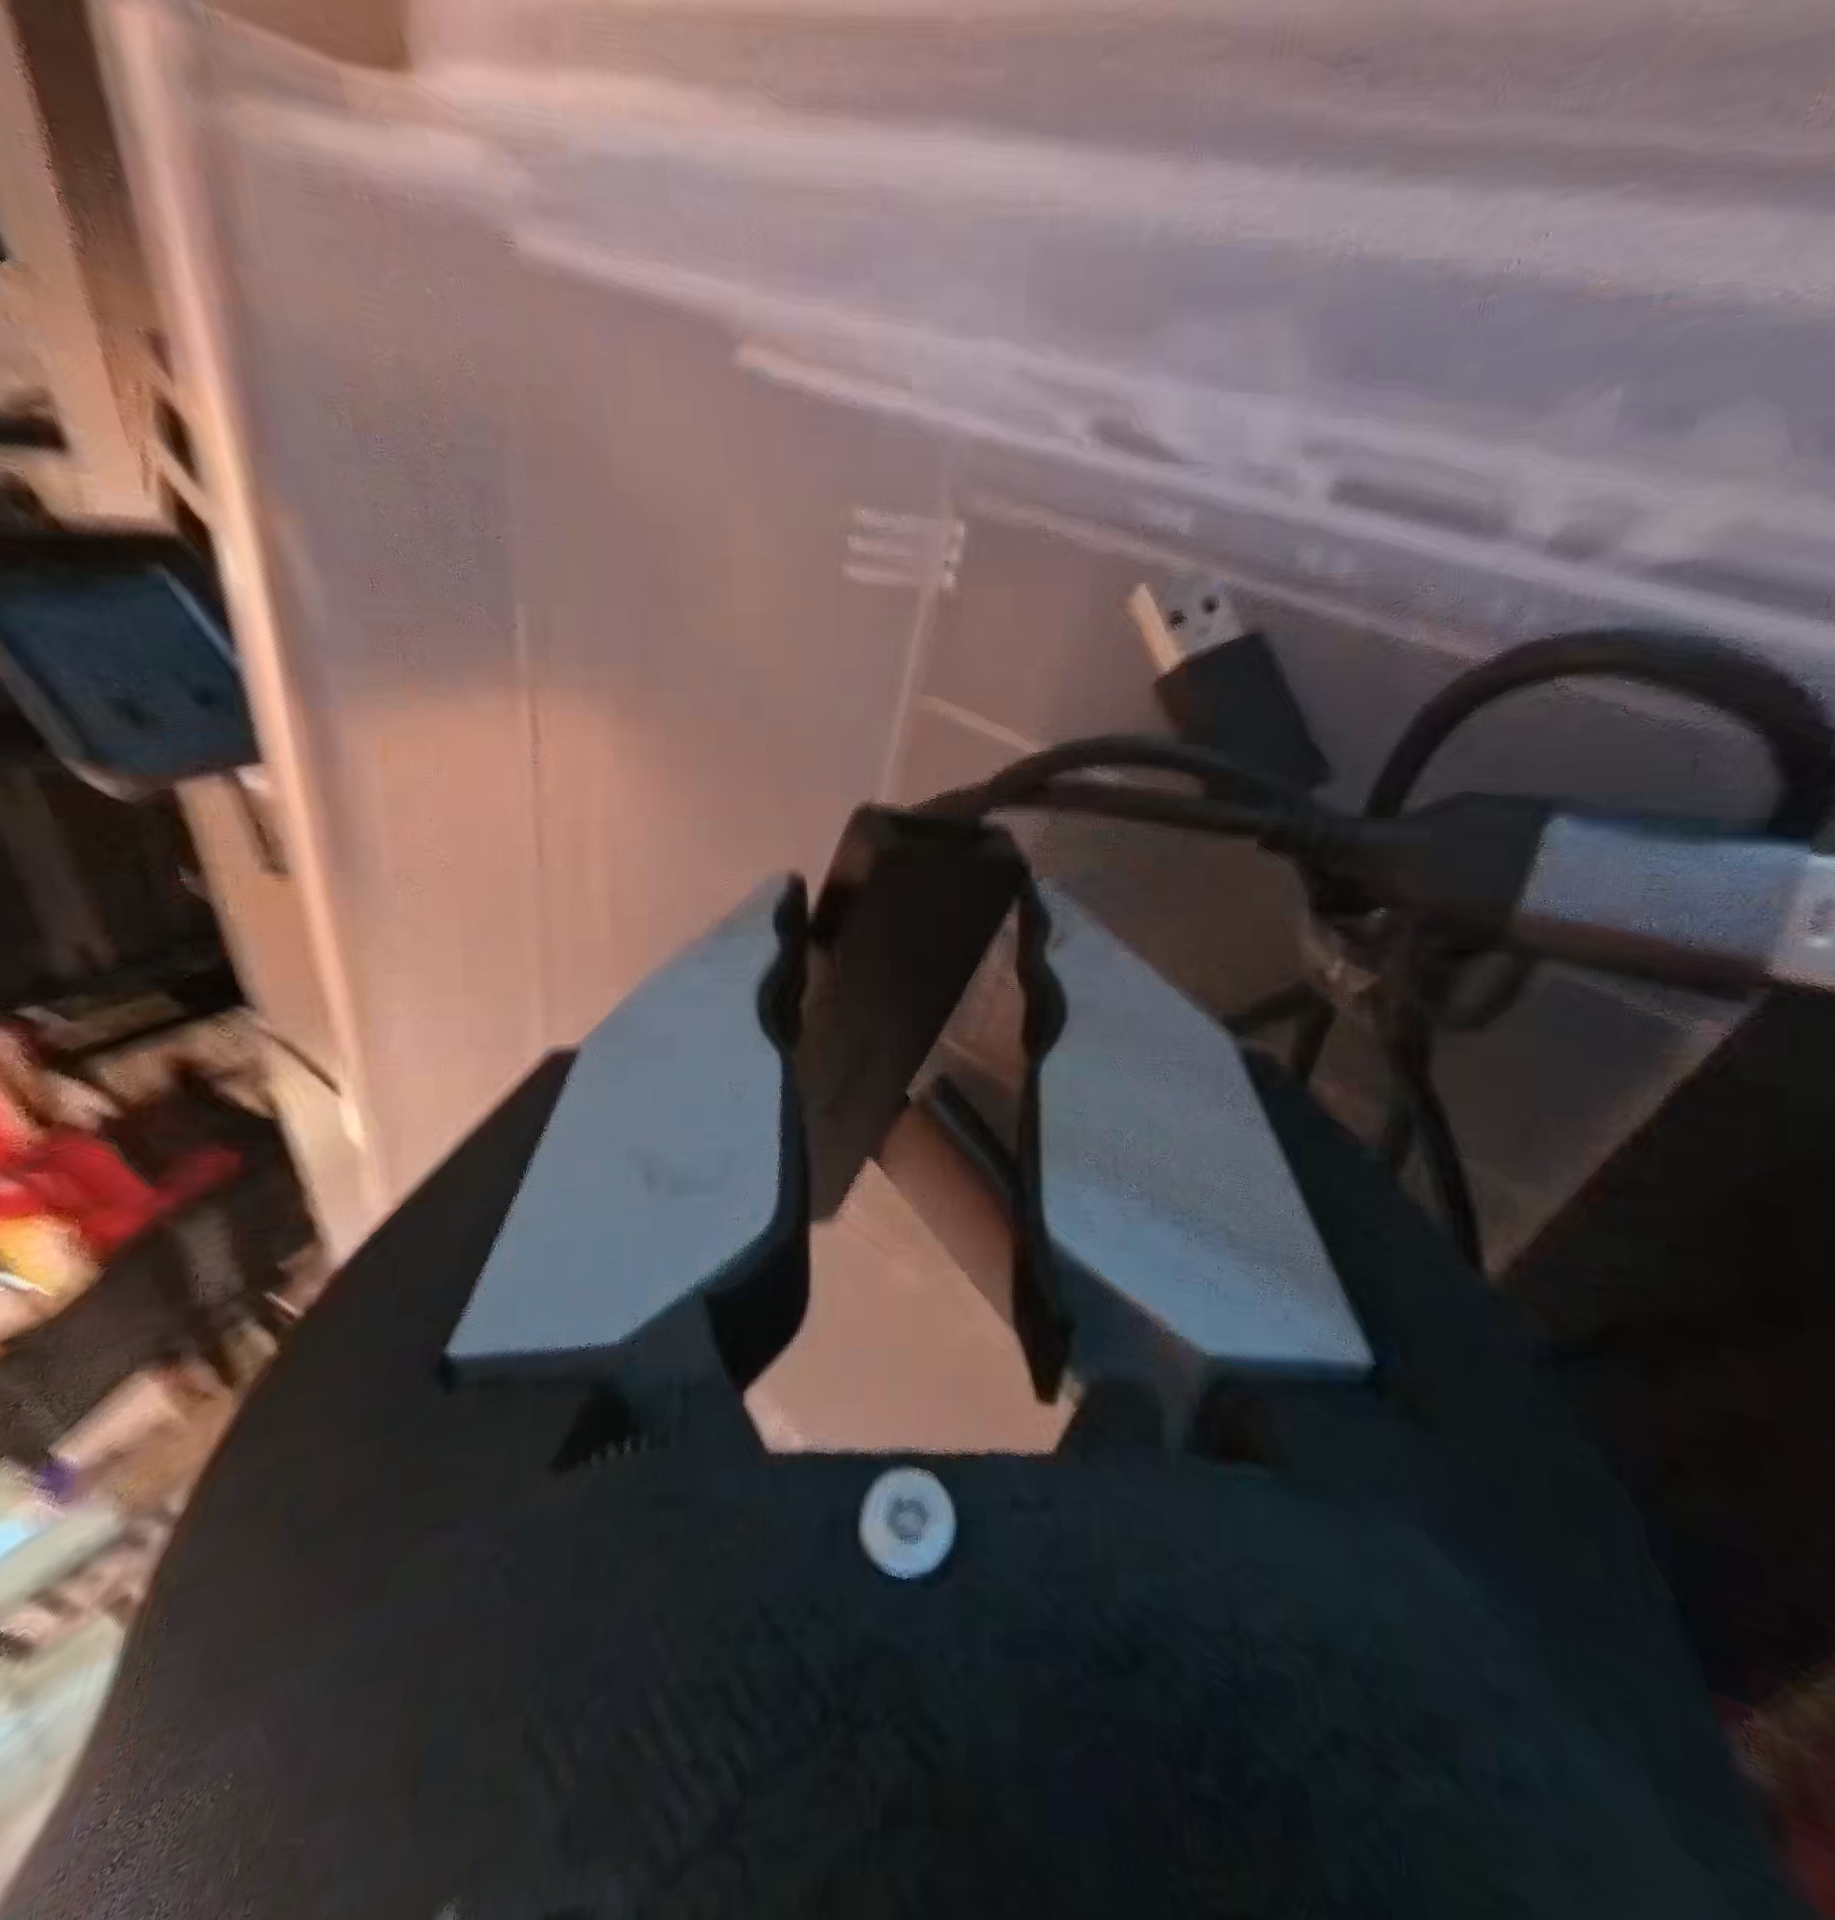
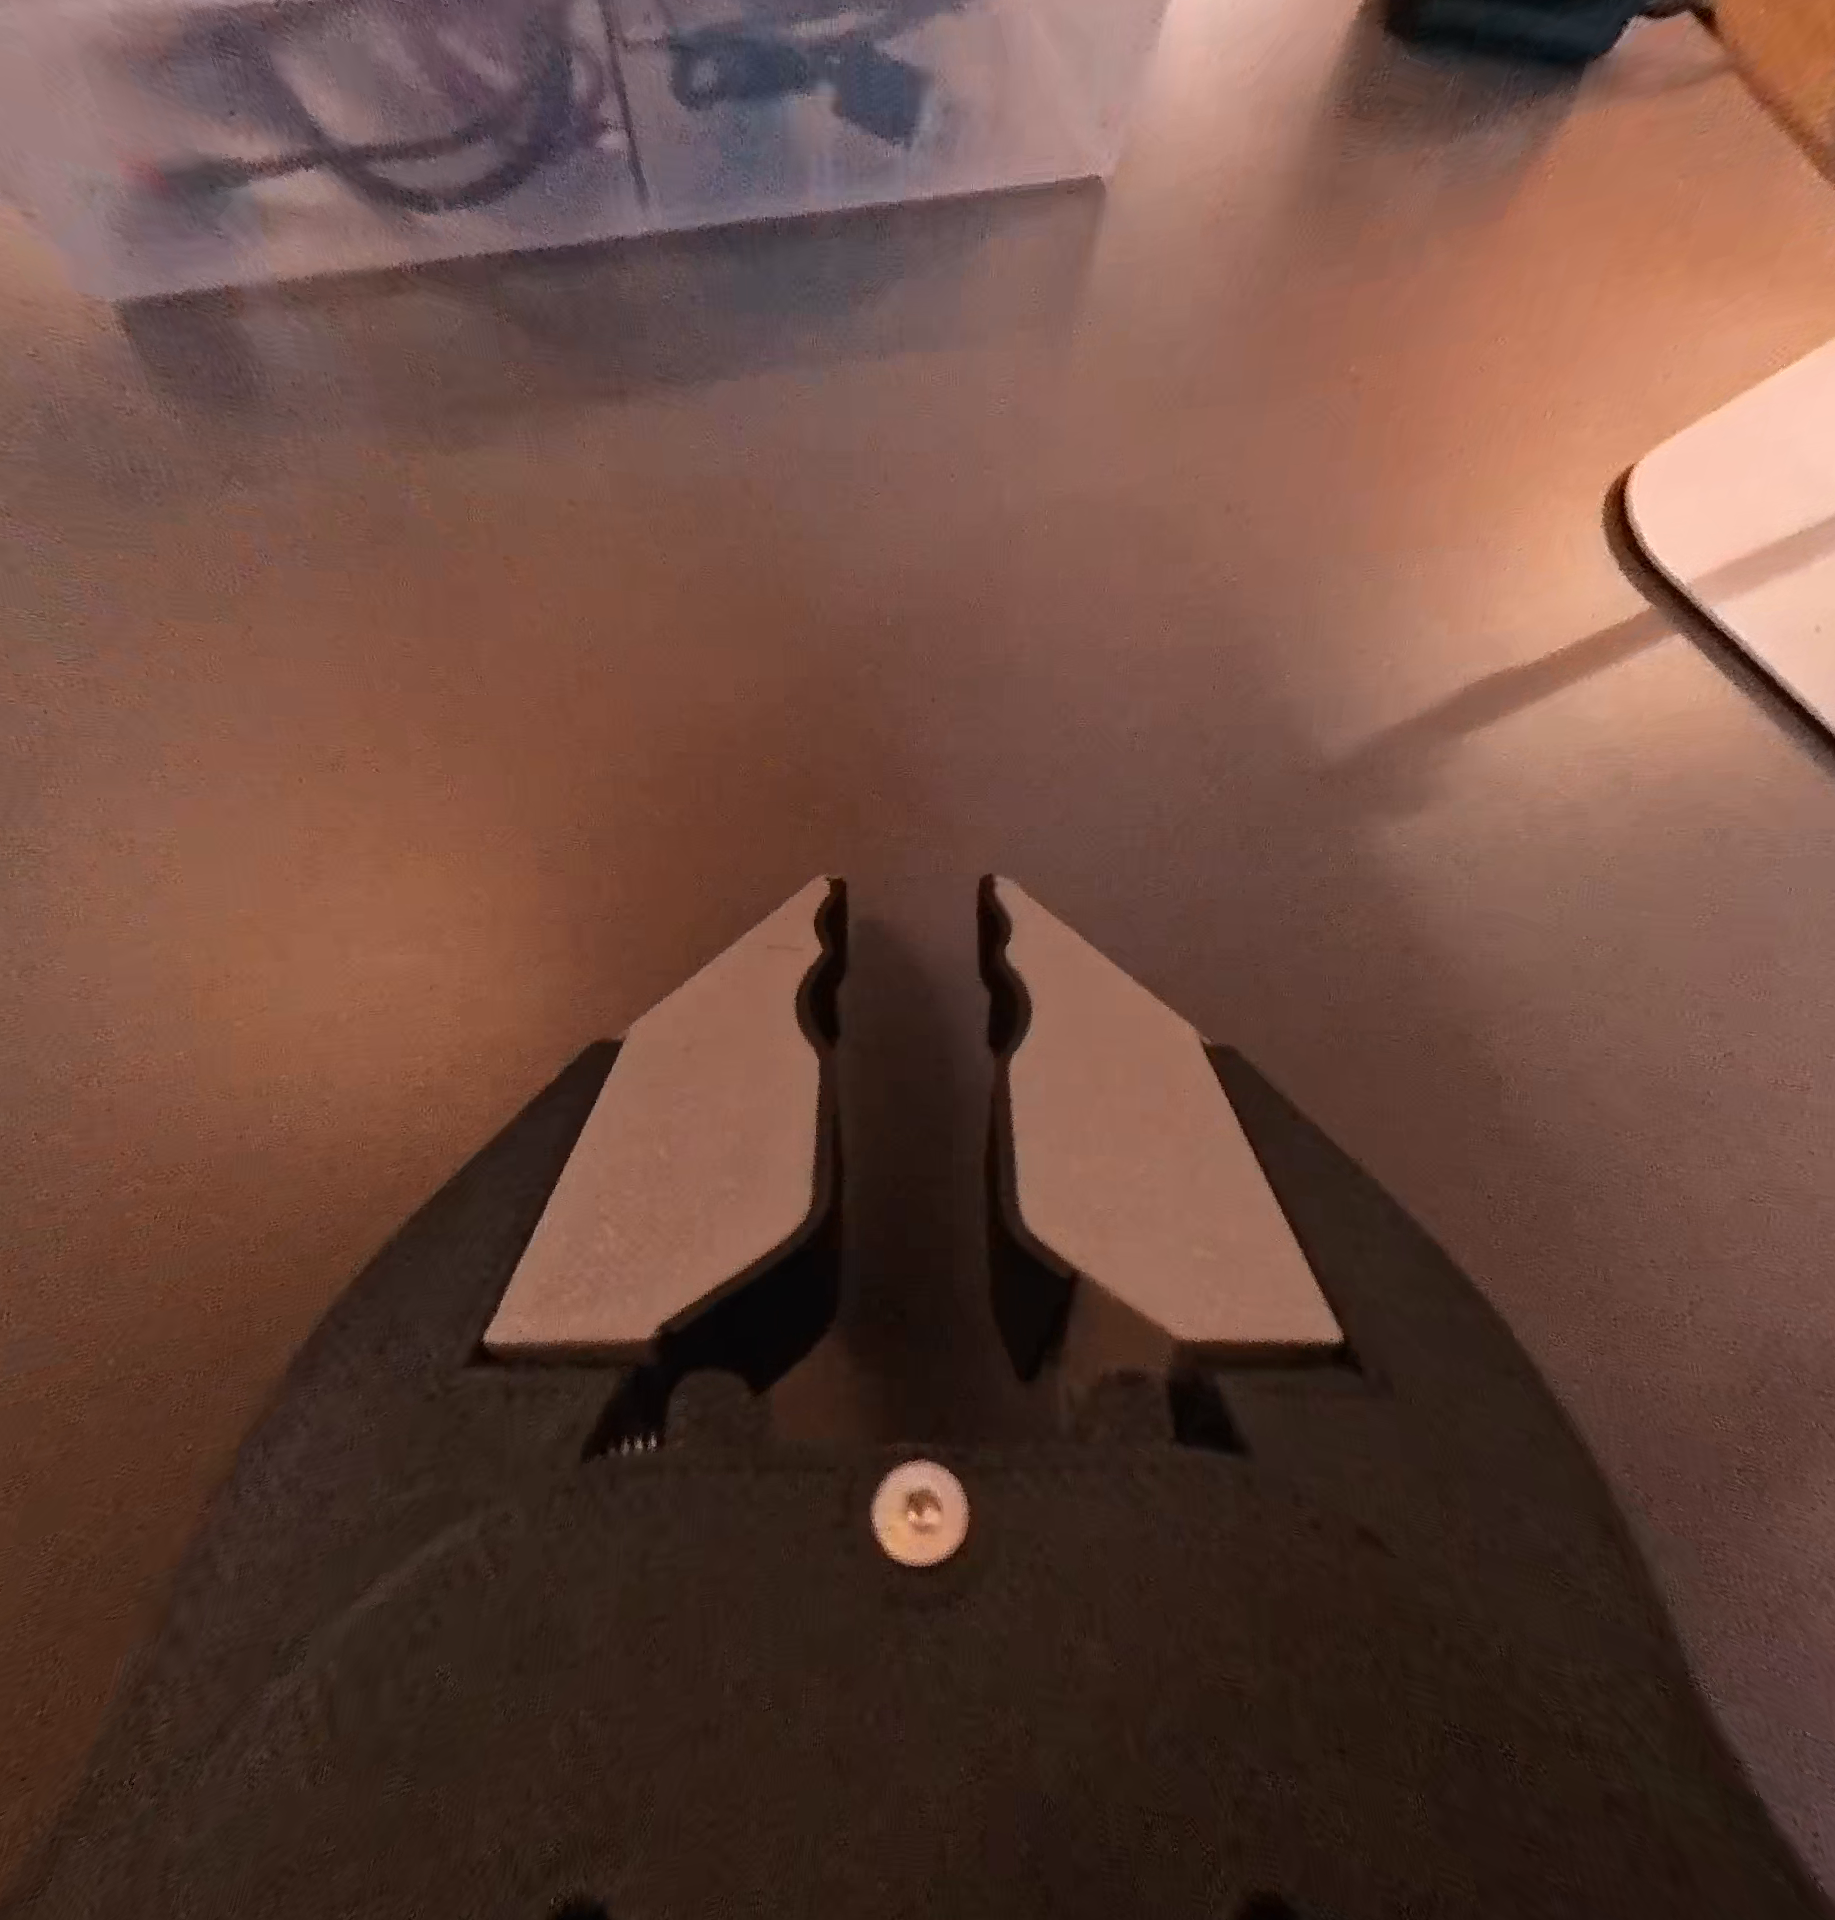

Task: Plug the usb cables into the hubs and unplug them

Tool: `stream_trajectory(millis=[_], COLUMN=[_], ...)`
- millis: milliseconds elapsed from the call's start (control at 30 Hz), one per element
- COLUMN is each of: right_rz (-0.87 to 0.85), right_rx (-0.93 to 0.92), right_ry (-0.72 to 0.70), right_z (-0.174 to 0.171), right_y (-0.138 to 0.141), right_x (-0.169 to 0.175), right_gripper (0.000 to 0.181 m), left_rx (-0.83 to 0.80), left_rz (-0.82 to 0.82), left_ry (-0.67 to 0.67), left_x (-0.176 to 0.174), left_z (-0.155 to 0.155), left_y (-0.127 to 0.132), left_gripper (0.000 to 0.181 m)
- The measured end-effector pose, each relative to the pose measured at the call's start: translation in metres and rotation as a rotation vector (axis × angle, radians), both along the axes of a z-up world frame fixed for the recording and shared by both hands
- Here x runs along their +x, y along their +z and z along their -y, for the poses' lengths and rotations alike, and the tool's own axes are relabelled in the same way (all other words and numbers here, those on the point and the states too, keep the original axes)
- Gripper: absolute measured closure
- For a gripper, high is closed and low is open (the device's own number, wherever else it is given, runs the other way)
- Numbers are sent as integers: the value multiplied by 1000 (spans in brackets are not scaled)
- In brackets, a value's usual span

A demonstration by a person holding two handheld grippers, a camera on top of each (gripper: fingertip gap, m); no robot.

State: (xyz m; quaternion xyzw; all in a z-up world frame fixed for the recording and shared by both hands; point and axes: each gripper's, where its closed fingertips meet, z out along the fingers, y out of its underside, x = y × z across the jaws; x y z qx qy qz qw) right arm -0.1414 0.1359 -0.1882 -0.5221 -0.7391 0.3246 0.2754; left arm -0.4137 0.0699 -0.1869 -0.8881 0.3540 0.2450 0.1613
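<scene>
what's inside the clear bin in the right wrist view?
Through the clear bin's frosted wall: dark tangled cables on the left of a divider line and a darker bundle on the right. Blur and the wall hide any connectors or hubs; the bin's top is out of frame.

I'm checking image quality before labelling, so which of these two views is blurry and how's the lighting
Left wrist view: motion blur smears the shelves and bin, though the left gripper and hub read clearly. Right wrist view: sharper, warm dim light, right gripper shadowing the table; far box soft.
</scene>
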Motion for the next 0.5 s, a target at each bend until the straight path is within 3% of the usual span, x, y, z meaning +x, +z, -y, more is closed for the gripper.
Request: stream_trajectory(millis=[67, 167, 233, 333, 500], right_rz=[-5, 19, 0, -36, -64], right_rx=[-30, -64, -72, -81, -88], right_ry=[-11, -38, -48, -62, -88], right_z=[-2, -6, -7, -9, -13], right_y=[2, 0, 3, 9, 14], right_x=[0, -2, -2, -2, -3], right_gripper=[161, 161, 163, 165, 166], left_rx=[49, 38, 137, 323, 658], left_rz=[-98, -221, -289, -379, -419], left_ry=[-138, -55, -73, -38, 40], left_x=[-2, -20, -20, -20, -1], left_z=[-9, -11, -14, -7, 8], left_y=[2, 8, 29, 87, 213], left_gripper=[146, 147, 147, 147, 147])
